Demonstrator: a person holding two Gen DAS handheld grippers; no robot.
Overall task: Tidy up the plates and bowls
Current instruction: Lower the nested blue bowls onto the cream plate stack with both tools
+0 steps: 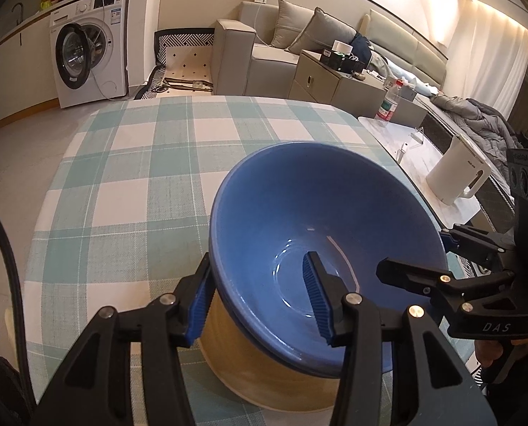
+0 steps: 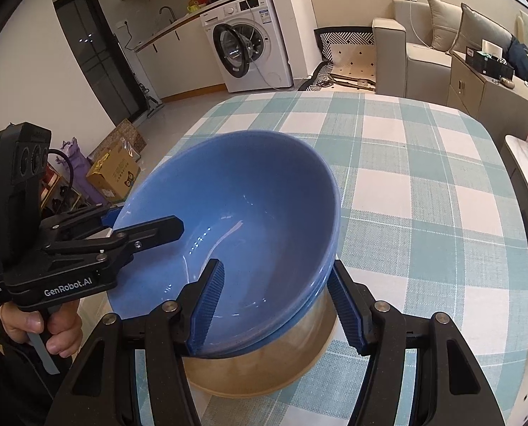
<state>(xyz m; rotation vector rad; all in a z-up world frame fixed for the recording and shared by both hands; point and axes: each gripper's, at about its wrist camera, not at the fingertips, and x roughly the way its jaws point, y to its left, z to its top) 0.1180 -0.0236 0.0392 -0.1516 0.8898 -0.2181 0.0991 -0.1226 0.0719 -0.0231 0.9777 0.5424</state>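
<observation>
A blue bowl point(image 1: 328, 220) with a tan outside sits nested in another such bowl point(image 1: 264, 372) on the checked tablecloth point(image 1: 129, 163). My left gripper point(image 1: 260, 301) is open and straddles the near-left rim, one finger outside, one inside. My right gripper point(image 2: 278, 305) is open and straddles the opposite rim of the blue bowl point(image 2: 249, 209) the same way. Each gripper shows in the other's view: the right gripper point(image 1: 416, 252) on the right, the left gripper point(image 2: 143, 220) on the left. I cannot tell whether the pads touch the bowl.
A white kettle point(image 1: 456, 174) and a water bottle point(image 1: 388, 103) stand on a side table to the right. A washing machine point(image 1: 86, 53), sofa point(image 1: 264, 46) and cabinet lie beyond the table. Cardboard boxes point(image 2: 114, 174) sit on the floor at the left.
</observation>
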